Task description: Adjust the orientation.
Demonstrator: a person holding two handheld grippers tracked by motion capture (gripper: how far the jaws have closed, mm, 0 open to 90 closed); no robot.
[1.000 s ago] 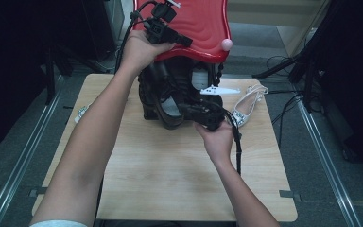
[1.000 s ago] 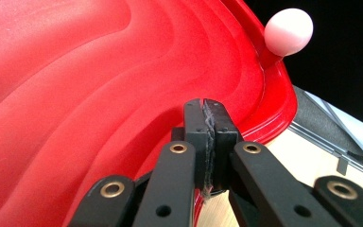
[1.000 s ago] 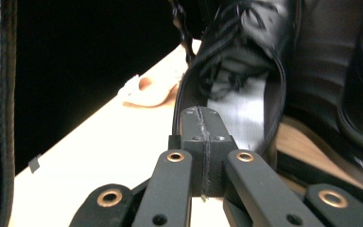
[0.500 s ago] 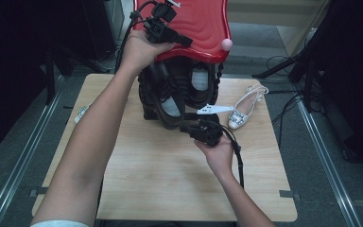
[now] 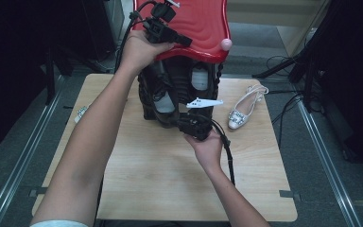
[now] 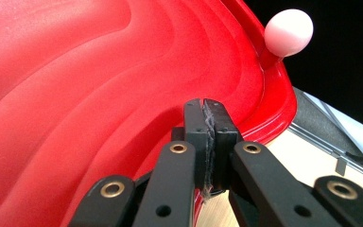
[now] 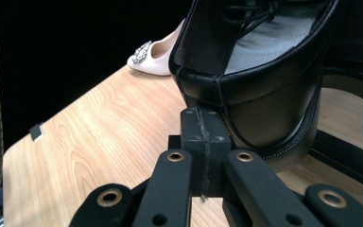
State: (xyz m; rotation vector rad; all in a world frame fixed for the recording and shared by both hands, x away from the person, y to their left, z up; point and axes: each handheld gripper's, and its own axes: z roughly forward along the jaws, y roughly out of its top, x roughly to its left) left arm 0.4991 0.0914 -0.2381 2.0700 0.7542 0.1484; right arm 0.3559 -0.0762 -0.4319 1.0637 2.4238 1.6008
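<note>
A red wavy plastic top (image 5: pixel 196 21) with a pink ball knob (image 5: pixel 225 44) sits over a dark rack (image 5: pixel 216 82) holding black shoes. My left gripper (image 5: pixel 186 42) lies on that top with its jaws shut; the left gripper view has the pads together over the red surface (image 6: pixel 99 94), the pink knob (image 6: pixel 289 32) beyond. My right gripper (image 5: pixel 174 121) is low at the rack's front, jaws shut. Its tips (image 7: pixel 203 116) touch the heel of a black lace-up shoe (image 7: pixel 274 90). I see nothing between either pair of pads.
A pale high-heeled shoe with a jewelled buckle (image 5: pixel 243 111) lies on the wooden table (image 5: pixel 170 189) to the right of the rack. A small sparkling item (image 5: pixel 81 112) sits at the table's left edge. Cables trail on the floor at the right.
My right gripper has come down and slightly toward the near side, settling at the black shoe's heel. The left gripper has stayed on the red top.
</note>
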